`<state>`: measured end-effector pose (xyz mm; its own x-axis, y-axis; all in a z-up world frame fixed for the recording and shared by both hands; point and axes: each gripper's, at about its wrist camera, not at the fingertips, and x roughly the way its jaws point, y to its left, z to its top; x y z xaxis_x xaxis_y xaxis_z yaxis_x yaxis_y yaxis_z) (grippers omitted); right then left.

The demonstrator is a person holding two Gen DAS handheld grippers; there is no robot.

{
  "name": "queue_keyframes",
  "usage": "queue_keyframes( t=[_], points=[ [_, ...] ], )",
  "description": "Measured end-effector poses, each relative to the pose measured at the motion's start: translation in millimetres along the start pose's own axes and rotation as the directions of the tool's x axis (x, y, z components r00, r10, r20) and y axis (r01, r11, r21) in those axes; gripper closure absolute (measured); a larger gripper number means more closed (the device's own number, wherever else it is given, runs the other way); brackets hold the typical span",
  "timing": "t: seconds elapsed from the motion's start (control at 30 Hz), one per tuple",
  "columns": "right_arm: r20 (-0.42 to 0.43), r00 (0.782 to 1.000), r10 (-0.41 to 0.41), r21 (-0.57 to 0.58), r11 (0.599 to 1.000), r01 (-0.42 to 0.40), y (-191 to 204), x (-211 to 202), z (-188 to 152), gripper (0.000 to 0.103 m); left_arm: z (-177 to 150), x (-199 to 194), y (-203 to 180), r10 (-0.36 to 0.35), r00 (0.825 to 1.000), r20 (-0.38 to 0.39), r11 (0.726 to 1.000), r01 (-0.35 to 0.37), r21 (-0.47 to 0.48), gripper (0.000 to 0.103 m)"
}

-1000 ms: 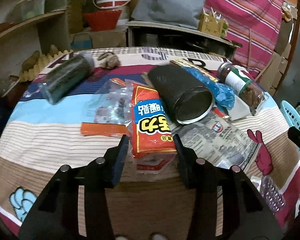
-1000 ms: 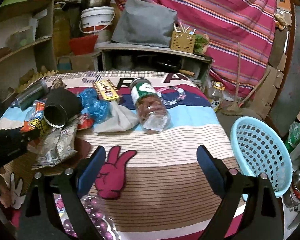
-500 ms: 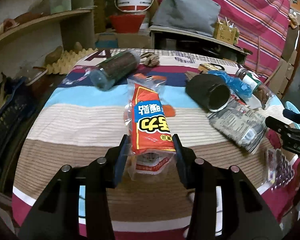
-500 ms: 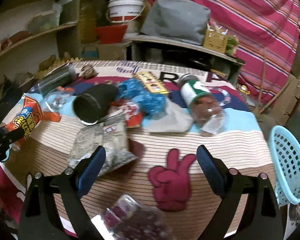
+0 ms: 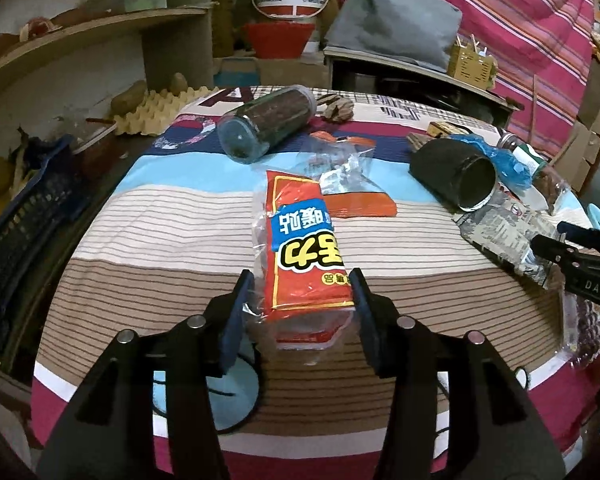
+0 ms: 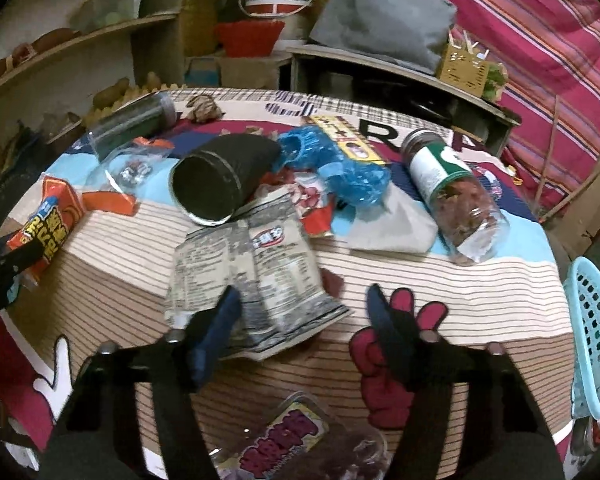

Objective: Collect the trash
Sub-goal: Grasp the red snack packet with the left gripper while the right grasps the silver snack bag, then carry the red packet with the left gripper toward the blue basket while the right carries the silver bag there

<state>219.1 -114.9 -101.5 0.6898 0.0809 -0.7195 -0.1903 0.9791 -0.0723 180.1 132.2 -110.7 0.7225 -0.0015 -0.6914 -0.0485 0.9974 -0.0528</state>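
The red snack wrapper (image 5: 306,256) hangs lifted off the desk (image 5: 172,236), pinched by its near end between the jaws of the left gripper (image 5: 300,300); the pads press its clear plastic edges, so the jaws are closed on it. Gripping the end lets the light film dangle free, probably so it can be carried to the blue basket (image 6: 592,340) beside the desk at 3 o'clock in the right view.

The right gripper (image 6: 300,312) hovers with its jaws spread wide, holding nothing, straddling the near corner of the grey printed packet (image 6: 252,272), which lies flat on the striped cloth. That looks like a line-up for the next pick.

Beyond the packet, at 11 o'clock, lies a black can (image 6: 216,176) on its side, its open mouth facing the camera. A crumpled blue bag (image 6: 340,168) sits at 12, and a green-labelled jar (image 6: 448,184) at 1 o'clock. A dark bottle (image 5: 268,124) and a clear torn bag (image 5: 340,164) lie beyond the wrapper.
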Motion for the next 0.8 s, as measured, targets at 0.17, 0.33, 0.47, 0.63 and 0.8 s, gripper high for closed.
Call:
queue_keyframes(
  t=[0.17, 0.33, 0.47, 0.63, 0.8],
  points=[
    [0.027, 1.000, -0.001, 0.005, 1.000, 0.001, -7, -7, 0, 0.082, 0, -1, 3, 0.001, 1.000, -0.002, 1.000, -0.001, -0.013, 0.055],
    [0.042, 0.998, 0.039, 0.046, 0.998, -0.041, -28, -16, -1, 0.086, 1, -4, 2, -0.005, 1.000, 0.005, 1.000, 0.006, -0.024, 0.058],
    [0.060, 0.998, 0.034, 0.067, 0.997, -0.038, -39, -23, -4, 0.086, 4, -9, -1, -0.005, 1.000, 0.018, 1.000, 0.006, -0.026, 0.060],
    [0.121, 0.993, 0.014, 0.114, 0.993, -0.028, -64, -44, -5, 0.086, 12, -24, -11, -0.010, 0.998, 0.054, 1.000, 0.011, -0.010, 0.060],
    [0.155, 0.988, -0.009, 0.136, 0.991, -0.012, -87, -62, -2, 0.086, 20, -35, -28, -0.017, 0.996, 0.083, 1.000, 0.017, 0.010, 0.060]
  ],
)
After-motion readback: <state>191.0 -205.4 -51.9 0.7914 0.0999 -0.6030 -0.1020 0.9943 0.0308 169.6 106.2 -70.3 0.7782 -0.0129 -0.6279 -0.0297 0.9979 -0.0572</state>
